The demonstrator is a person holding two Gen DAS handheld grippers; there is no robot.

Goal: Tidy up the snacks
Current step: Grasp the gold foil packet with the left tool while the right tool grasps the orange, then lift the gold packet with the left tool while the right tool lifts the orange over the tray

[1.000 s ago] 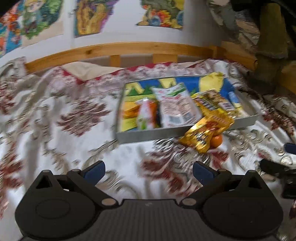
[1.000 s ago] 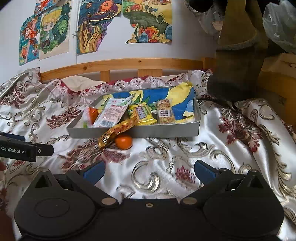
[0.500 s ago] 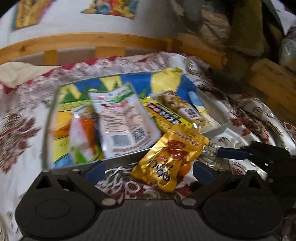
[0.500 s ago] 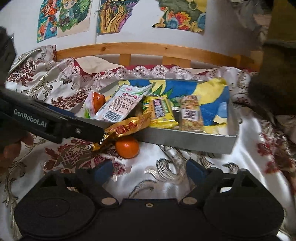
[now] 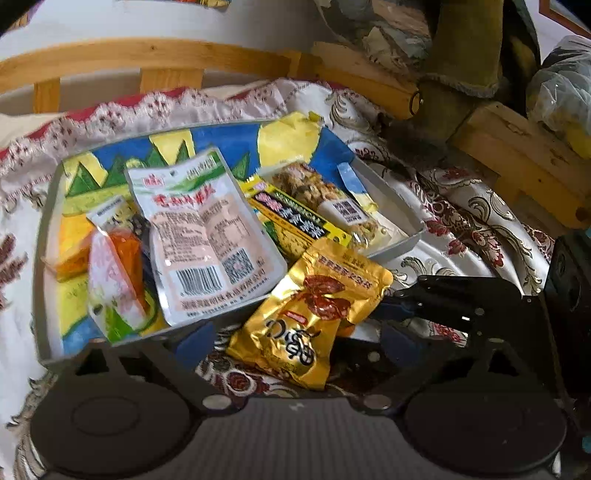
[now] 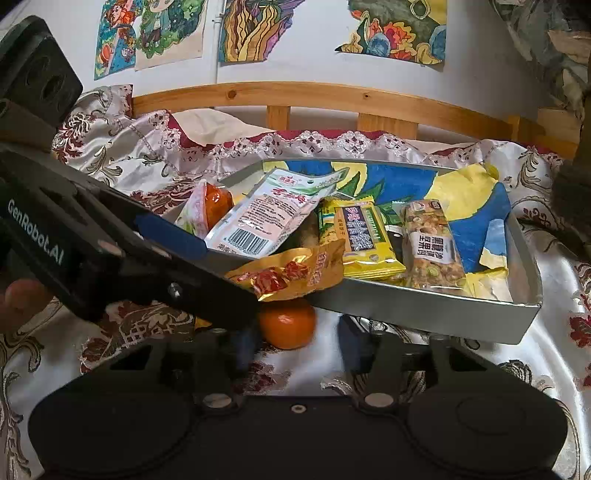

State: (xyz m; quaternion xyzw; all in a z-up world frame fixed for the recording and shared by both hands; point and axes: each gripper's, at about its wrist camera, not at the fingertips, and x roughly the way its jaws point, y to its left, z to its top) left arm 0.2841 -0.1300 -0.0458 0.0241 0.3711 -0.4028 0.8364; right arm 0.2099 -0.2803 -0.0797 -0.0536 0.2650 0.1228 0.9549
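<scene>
Bed: satin patterned bedspread (image 6: 461,369) with a wooden headboard (image 6: 332,94) behind it and kids' drawings (image 6: 258,29) on the wall, so no worktop, everything sits on the bed.
Tray: grey tray (image 6: 424,314) with a painted blue/yellow lining, already holding most of the snacks, so I'd call this mostly done.
White pouch: big white pouch (image 5: 203,236) lies in the tray, propped on the others.
Yellow bar: yellow bar (image 6: 364,240) is in, just beside the clear nut bar (image 6: 432,247).
Orange-pink pack: orange-pink pack (image 5: 114,273) is tucked at the tray's left end.
Gold pouch: gold pouch (image 5: 314,314) is only half in, draped over the front wall with its bottom hanging out.
Left gripper: left gripper (image 5: 295,341) has jaws apart on either side of the gold pouch's lower end, not pinching yet.
Right gripper: right gripper (image 6: 295,345) has jaws apart around the tangerine, no squeeze yet as far as I can see.
Tangerine: tangerine (image 6: 287,325) is on the bedspread outside the tray, under the gold pouch.
Left to do: those last two, I reckon.
</scene>
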